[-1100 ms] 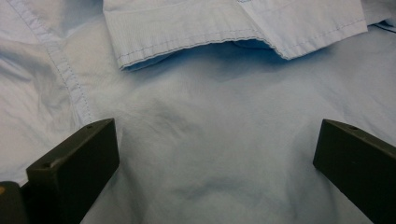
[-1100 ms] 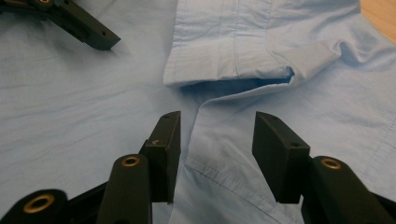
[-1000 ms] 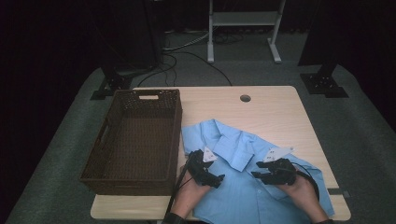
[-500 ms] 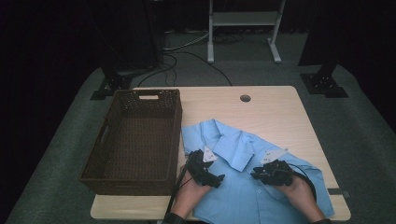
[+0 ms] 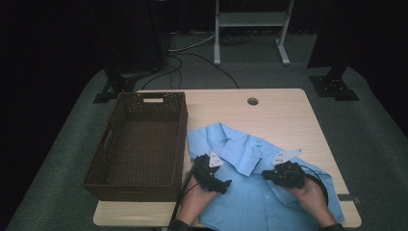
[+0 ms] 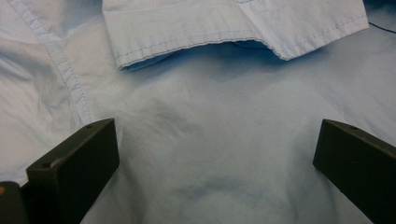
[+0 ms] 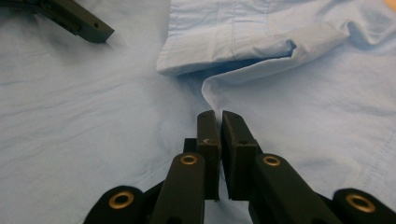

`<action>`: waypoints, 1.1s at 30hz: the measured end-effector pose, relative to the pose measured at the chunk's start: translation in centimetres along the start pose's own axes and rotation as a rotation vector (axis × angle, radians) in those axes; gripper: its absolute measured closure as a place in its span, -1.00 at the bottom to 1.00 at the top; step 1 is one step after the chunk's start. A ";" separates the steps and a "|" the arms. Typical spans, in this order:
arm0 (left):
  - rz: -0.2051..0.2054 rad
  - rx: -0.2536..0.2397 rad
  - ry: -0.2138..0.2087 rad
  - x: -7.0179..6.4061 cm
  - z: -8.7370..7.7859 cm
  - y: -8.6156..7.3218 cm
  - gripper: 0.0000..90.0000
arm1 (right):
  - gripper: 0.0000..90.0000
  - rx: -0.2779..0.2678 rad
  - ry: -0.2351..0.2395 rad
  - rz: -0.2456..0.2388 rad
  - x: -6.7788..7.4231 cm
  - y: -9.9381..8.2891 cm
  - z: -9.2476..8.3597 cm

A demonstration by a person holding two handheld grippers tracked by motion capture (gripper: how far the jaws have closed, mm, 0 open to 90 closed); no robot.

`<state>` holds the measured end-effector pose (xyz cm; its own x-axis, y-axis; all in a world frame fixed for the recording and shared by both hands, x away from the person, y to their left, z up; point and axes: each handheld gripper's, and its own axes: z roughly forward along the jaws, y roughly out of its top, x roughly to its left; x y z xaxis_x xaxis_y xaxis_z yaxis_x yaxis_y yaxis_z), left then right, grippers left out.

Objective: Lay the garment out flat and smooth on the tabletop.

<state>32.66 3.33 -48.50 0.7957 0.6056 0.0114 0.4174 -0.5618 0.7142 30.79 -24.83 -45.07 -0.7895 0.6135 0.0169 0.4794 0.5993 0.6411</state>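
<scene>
The light blue cotton button-up shirt lay flat on the pale wooden table, beside the dark brown woven basket, collar toward the far edge, long axis running toward the person. The left gripper stood spread over the cloth. The right gripper, just closed, pinched a raised fold near the collar. So thin a pinch might slip, or drag the whole shirt askew when lifted.

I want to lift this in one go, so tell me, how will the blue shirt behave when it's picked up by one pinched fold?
The blue shirt is probably floppy: it wrinkles and ridges where the right hand-held gripper pinches it. It likely drapes and trails from a single pinch. It looks thin and light, so the wide-open left hand-held gripper may need to support it.
</scene>
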 end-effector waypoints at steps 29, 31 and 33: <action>-0.012 0.000 0.015 -0.1 0.1 0.1 -1.00 | 0.92 -0.080 -0.054 0.015 -1.5 0.9 -2.8; -0.013 0.000 0.017 -0.1 0.1 0.1 -1.00 | 0.92 -0.085 -0.058 0.018 -1.6 1.0 -3.0; -0.013 0.000 0.017 -0.1 0.1 0.1 -1.00 | 0.92 -0.090 -0.060 0.019 -1.8 1.1 -3.1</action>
<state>32.66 3.17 -48.50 0.7824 0.6226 0.0141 0.4277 -0.5537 0.7144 31.50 -26.88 -42.01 -0.7550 0.6556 -0.0145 0.4556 0.5403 0.7075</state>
